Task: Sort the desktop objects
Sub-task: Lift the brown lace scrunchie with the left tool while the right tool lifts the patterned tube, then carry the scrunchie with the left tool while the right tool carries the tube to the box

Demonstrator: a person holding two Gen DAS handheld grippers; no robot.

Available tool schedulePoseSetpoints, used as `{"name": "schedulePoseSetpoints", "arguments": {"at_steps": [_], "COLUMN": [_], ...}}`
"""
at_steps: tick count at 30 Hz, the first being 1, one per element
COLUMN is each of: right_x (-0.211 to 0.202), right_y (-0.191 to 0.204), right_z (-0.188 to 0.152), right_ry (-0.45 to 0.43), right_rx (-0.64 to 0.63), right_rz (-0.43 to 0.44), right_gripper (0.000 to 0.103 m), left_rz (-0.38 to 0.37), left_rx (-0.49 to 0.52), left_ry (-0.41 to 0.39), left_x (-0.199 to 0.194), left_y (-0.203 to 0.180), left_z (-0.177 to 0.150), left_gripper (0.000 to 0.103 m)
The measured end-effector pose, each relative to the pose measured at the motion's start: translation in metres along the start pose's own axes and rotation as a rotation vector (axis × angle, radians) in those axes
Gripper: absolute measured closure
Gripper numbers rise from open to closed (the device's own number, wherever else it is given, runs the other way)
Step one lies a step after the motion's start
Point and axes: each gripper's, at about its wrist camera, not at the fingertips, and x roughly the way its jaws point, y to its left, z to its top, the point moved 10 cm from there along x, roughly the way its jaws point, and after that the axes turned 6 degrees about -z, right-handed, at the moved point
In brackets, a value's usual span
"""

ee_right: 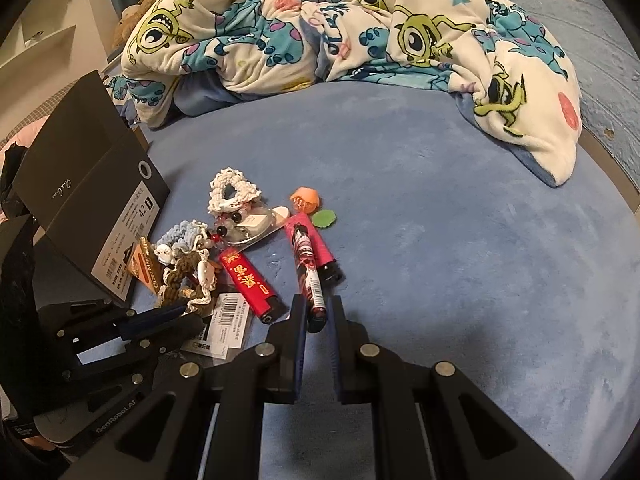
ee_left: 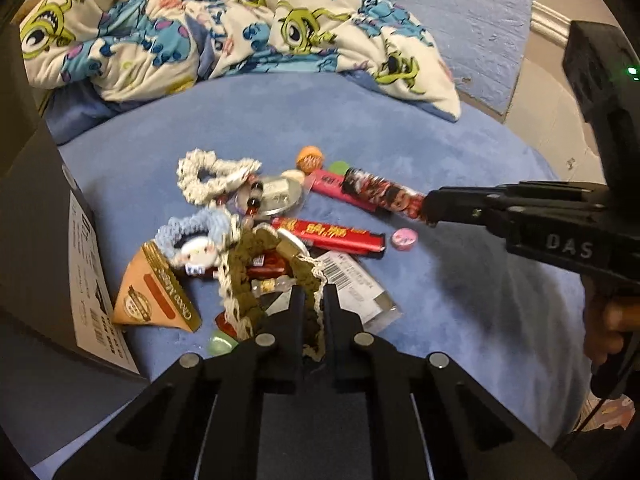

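Note:
A pile of small objects lies on the blue bed cover. My left gripper (ee_left: 313, 300) is shut on a brown crocheted scrunchie with cream trim (ee_left: 256, 276), also in the right wrist view (ee_right: 182, 276). My right gripper (ee_right: 316, 312) is shut on a patterned red-and-black tube (ee_right: 308, 272), seen from the side in the left wrist view (ee_left: 380, 192). A red lighter (ee_left: 328, 234) (ee_right: 248, 282), a pink lighter (ee_right: 316, 246), a white scrunchie (ee_left: 212, 176) (ee_right: 232, 192) and a light blue scrunchie (ee_left: 196, 232) lie in the pile.
An open black shoebox (ee_right: 80, 200) stands at the left, its labelled side in the left wrist view (ee_left: 92, 280). A cartoon-print blanket (ee_right: 340, 32) is bunched at the back. An orange token (ee_right: 305, 200), green pieces (ee_right: 324, 218), a pink token (ee_left: 404, 238) and a barcode tag (ee_left: 352, 280) lie around.

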Motion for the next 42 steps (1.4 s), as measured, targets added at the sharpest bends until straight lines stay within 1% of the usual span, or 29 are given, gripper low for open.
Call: {"name": "schedulePoseSetpoints", "arguments": {"at_steps": [5,13,23,28,31,37,42], "right_x": [-0.006,-0.024,-0.04,-0.053,-0.058,-0.058,-0.066], "right_y": [0.0,0.005,0.018,0.021,0.032,0.05,0.08], "right_z": [0.005,0.018,0.03,0.042,0.049,0.055,0.069], "right_ry": [-0.016,-0.056,-0.082,-0.108,-0.125,-0.123,-0.145], "right_rx": [0.008,0.017,-0.006,0.014,0.0,-0.015,-0.049], "right_rz": [0.006,0.015,0.004,0.013,0.017,0.03,0.049], "right_gripper": [0.093,0.093,0.093,0.093,0.093,0.093,0.093], "left_rz": [-0.005,-0.002,0.02,0.036,0.036,0.047,0.053], "left_rx": [0.012,-0.006,-0.03,-0.054,-0.075,-0.096,-0.138], "left_ry": [-0.035,-0.098,-0.158,-0.191,-0.204,-0.222,-0.254], "left_x": [-0.017,-0.046,-0.074,-0.091,-0.098,-0.112,-0.13], "left_y": [-0.006,-0.002,0.013,0.021,0.027,0.041,0.055], "left_z": [0.012,0.035,0.054,0.062,0.062,0.066,0.07], "left_gripper": [0.095,0.095,0.095,0.095,0.095,0.095,0.094]}}
